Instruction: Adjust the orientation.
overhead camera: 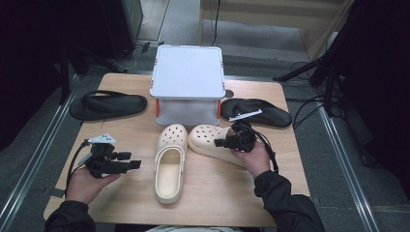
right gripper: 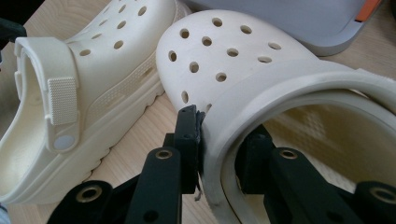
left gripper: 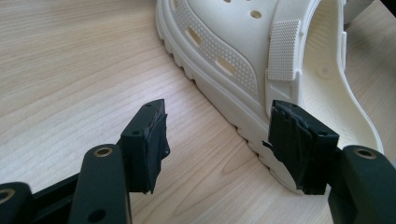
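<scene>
Two cream clogs lie mid-table. The left clog stands upright with its toe pointing away. The right clog lies at an angle beside it. My right gripper is shut on the right clog's side wall at the foot opening, one jaw outside and one inside. Just left of the left clog, my left gripper stands open over bare wood with nothing between its jaws. Its right fingertip is close to that clog's sole edge.
A pale lidded box with orange latches stands behind the clogs. A black flip-flop lies at the back left and another at the back right. The wooden table has bare room along its front.
</scene>
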A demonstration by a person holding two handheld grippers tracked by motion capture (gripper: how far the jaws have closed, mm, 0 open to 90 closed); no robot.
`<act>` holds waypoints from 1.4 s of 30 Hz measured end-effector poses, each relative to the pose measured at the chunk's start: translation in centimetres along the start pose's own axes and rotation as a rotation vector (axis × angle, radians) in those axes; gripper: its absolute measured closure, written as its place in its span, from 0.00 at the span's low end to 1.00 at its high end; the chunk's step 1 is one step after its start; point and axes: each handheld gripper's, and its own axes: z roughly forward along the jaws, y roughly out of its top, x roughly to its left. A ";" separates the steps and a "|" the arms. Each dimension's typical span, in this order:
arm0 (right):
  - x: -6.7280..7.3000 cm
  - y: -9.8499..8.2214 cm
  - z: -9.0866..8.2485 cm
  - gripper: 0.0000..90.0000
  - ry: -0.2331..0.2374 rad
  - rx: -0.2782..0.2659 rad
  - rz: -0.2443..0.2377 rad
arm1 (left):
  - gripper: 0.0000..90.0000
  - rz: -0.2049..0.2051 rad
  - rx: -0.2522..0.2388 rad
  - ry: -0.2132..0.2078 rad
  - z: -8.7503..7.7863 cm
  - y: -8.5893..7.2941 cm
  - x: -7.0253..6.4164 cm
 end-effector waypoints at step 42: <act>-1.5 -2.6 -3.2 0.97 -0.106 -0.006 -0.116 | 0.51 0.042 0.041 0.000 2.0 2.4 0.2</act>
